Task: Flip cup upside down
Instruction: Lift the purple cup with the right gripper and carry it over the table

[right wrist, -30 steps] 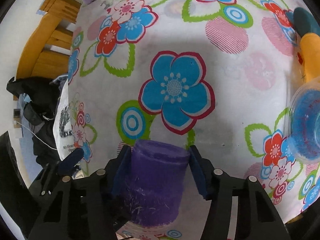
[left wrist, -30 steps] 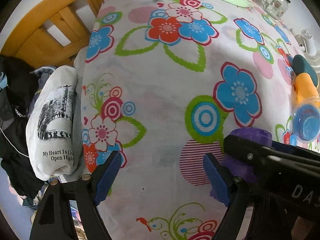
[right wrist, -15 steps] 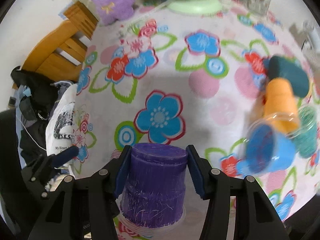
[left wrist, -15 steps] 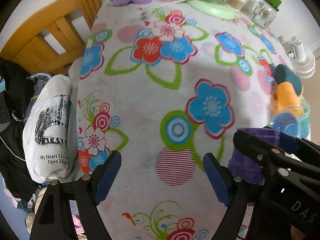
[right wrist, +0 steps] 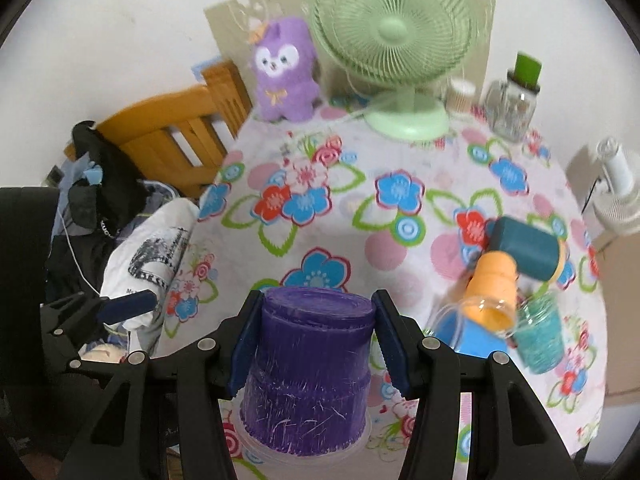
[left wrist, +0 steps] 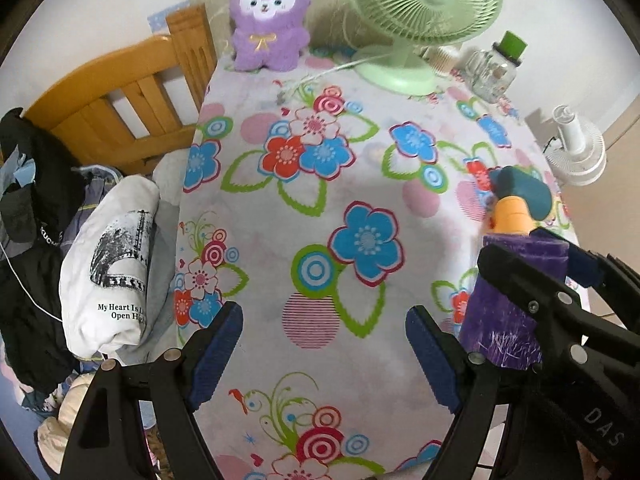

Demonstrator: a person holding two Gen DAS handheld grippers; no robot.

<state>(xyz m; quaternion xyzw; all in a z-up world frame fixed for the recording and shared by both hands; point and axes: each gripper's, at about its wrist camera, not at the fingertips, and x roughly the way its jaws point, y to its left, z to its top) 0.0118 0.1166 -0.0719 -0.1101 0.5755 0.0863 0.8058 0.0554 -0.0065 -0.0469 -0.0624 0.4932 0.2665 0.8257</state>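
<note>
My right gripper (right wrist: 316, 344) is shut on a purple cup (right wrist: 308, 372). The cup's closed base points away from me and its clear rim sits low near the camera, above the flowered tablecloth (right wrist: 360, 232). In the left wrist view the purple cup (left wrist: 508, 312) shows at the right, held between the right gripper's black arms. My left gripper (left wrist: 324, 356) is open and empty, low over the near part of the cloth (left wrist: 304, 208).
A pile of cups lies at the right: teal (right wrist: 524, 252), orange (right wrist: 492, 288), blue (right wrist: 468, 336) and glittery green (right wrist: 540, 336). A green fan (right wrist: 396, 40), purple plush (right wrist: 284, 76) and glass jar (right wrist: 512, 104) stand at the back. A wooden chair (left wrist: 116, 112) with clothes stands left.
My right gripper has lifted and tilted up with the purple cup, so the back of the table now shows. The left gripper has also pitched up, still open.
</note>
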